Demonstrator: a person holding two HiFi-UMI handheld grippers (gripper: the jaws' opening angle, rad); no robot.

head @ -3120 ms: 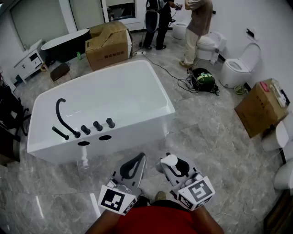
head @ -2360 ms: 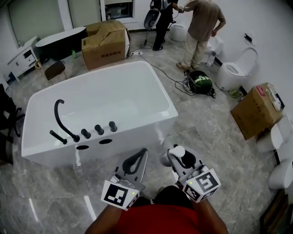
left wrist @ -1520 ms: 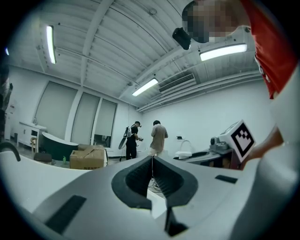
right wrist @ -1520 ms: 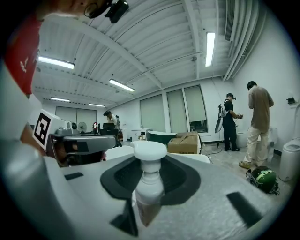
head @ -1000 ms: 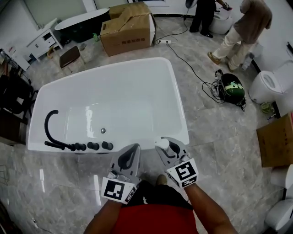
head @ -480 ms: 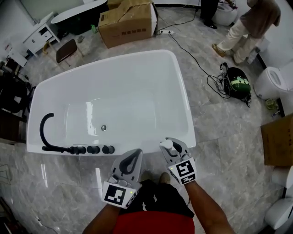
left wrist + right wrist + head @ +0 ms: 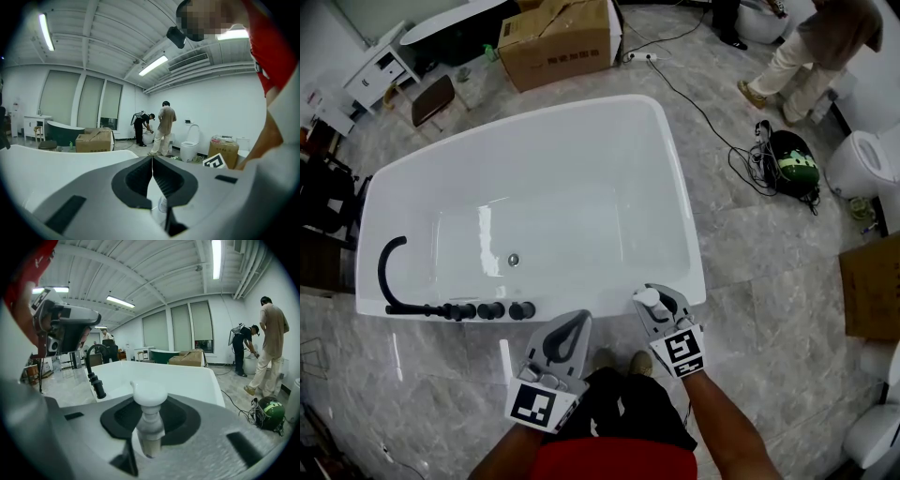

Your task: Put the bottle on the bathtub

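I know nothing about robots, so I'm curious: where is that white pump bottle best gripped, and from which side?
Take the bottle by its neck, just under the wide pump head, coming in from the side while it stands upright. The head is broader than the neck, so it can't slip down through the jaws. The right hand-held gripper holds it that way.

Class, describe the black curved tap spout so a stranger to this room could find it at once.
Find the large white bathtub on the grey marble floor; its near rim carries a row of black fittings towards the left corner in the head view. The black curved tap spout is the leftmost, a tall arch, whereas the three black round knobs beside it are short stubs.
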